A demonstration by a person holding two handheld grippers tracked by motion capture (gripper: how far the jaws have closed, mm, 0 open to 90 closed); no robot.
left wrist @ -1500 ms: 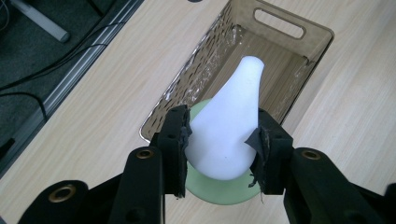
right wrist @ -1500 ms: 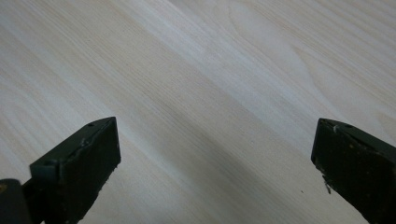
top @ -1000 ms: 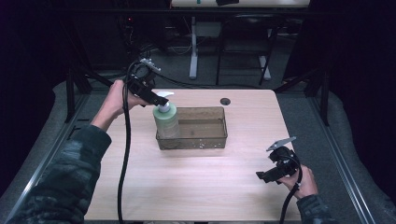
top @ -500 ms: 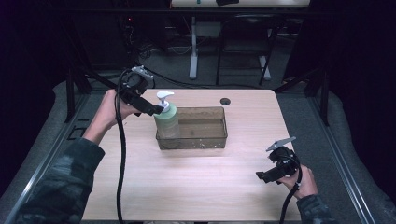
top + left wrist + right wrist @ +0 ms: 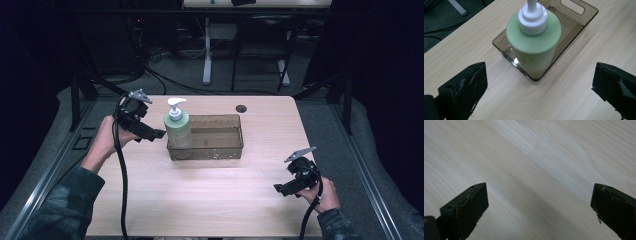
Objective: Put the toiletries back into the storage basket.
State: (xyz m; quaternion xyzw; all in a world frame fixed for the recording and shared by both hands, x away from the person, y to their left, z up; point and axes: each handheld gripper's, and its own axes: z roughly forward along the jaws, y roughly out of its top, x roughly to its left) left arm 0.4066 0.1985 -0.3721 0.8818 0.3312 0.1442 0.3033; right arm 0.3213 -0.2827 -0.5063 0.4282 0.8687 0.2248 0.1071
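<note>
A: What is sitting where on the table [image 5: 210, 200]?

B: A bin [image 5: 220, 137] is sitting near the middle, toward the far edge. A pump bottle [image 5: 177, 127] is standing upright inside its left end.

A: And the grippers?

B: The left gripper [image 5: 159, 134] is hovering just left of the bottle, apart from it. The right gripper [image 5: 278, 189] is hanging near the front right corner, well apart from the bin.

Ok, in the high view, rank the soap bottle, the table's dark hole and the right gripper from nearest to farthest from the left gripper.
1. Soap bottle, just beside the open left gripper, at the bin's left end.
2. Dark hole, at the far edge.
3. Right gripper, at the near right corner.
</note>
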